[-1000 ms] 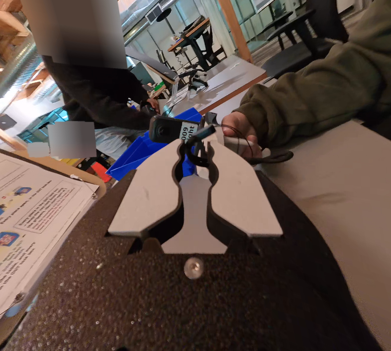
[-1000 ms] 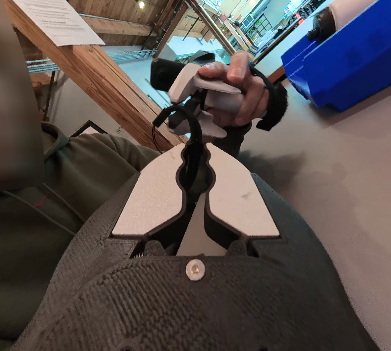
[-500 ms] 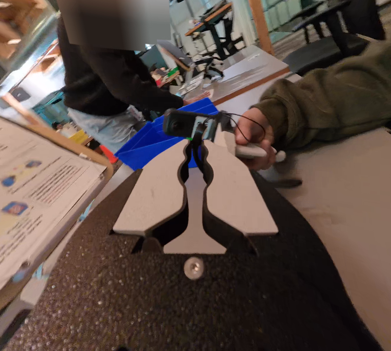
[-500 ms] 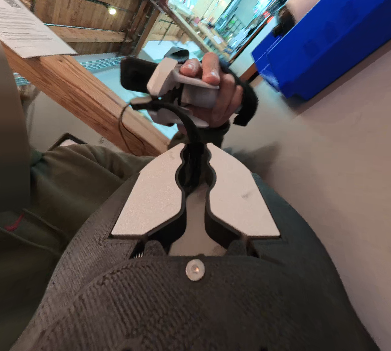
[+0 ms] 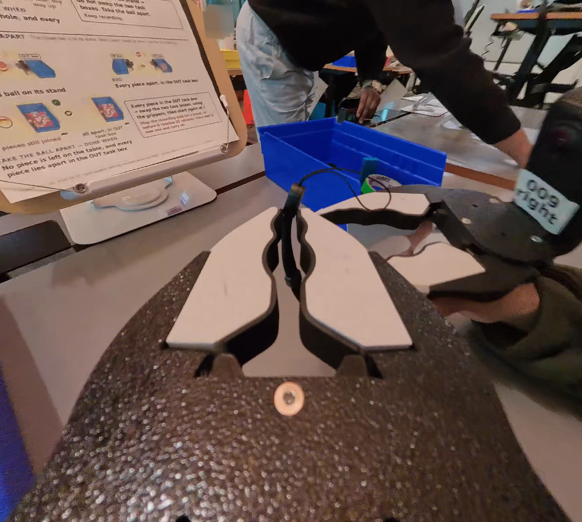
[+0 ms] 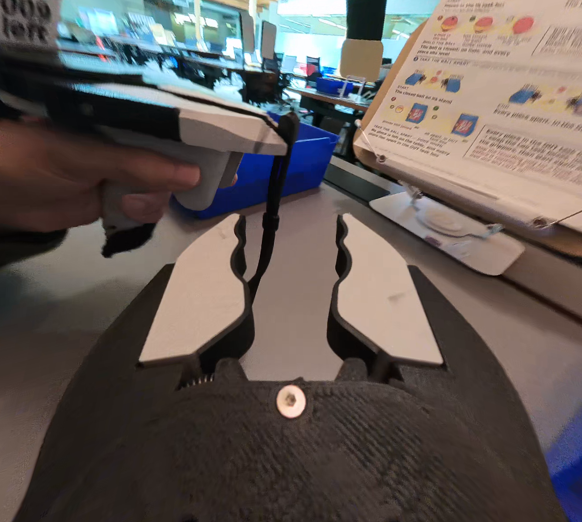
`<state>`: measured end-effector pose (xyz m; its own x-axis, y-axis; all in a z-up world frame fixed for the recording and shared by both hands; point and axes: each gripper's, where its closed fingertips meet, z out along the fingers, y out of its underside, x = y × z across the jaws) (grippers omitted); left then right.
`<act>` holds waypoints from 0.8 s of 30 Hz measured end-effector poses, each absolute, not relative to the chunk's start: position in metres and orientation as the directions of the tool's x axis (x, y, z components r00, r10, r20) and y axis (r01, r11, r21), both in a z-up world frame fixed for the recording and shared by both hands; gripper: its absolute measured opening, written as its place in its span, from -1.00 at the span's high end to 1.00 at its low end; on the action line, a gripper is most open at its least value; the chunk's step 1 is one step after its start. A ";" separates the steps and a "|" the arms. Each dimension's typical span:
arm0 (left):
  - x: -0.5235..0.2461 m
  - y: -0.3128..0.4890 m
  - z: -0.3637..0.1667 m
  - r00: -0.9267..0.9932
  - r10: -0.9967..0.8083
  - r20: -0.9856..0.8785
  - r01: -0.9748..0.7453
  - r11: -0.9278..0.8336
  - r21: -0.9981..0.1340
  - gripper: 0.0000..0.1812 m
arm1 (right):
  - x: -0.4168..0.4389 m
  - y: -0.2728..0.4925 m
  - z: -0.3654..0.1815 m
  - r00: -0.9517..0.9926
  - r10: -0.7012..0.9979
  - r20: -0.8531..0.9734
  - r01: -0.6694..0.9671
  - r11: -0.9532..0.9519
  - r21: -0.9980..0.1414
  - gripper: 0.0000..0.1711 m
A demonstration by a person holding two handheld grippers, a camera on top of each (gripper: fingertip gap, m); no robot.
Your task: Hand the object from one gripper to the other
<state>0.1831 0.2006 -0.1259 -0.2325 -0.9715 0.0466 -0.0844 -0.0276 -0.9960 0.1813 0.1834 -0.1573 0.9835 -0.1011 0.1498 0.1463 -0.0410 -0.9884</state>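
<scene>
Right tool (image 6: 289, 223) newly open; one strap (image 5: 288, 242) in left tool (image 5: 288, 219)

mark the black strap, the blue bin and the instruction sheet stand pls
black strap (image 5: 290, 250): left wrist view, on the stretch clamped between the left gripper's fingers.
blue bin (image 5: 296, 157): left wrist view, on its near outer wall.
instruction sheet stand (image 6: 463, 247): right wrist view, on its white base plate.

The left gripper (image 5: 288, 219) is pinched nearly closed (fingers (image 5: 233, 280) almost meeting), while the right gripper (image 6: 291, 223) is spread wide.
</scene>
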 end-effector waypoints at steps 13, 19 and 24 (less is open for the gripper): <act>0.182 0.180 -0.115 -0.163 -0.979 0.122 0.020 -0.127 -0.992 0.92 | 0.189 0.182 -0.164 0.845 -0.291 0.450 0.418 -0.165 -0.893 0.78; 0.183 0.177 -0.117 -0.178 -0.963 0.201 0.013 -0.207 -0.978 0.92 | 0.187 0.183 -0.163 0.828 -0.297 0.476 0.449 -0.156 -0.880 0.86; 0.183 0.182 -0.119 -0.160 -0.968 0.191 0.013 -0.196 -0.981 0.92 | 0.189 0.183 -0.164 0.833 -0.280 0.478 0.445 -0.175 -0.878 0.87</act>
<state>0.1833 0.1821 -0.1189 -0.1597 -0.9685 0.1911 0.0134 -0.1957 -0.9806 0.1887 0.1832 -0.1643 0.8326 -0.2804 0.4777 0.4451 -0.1746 -0.8783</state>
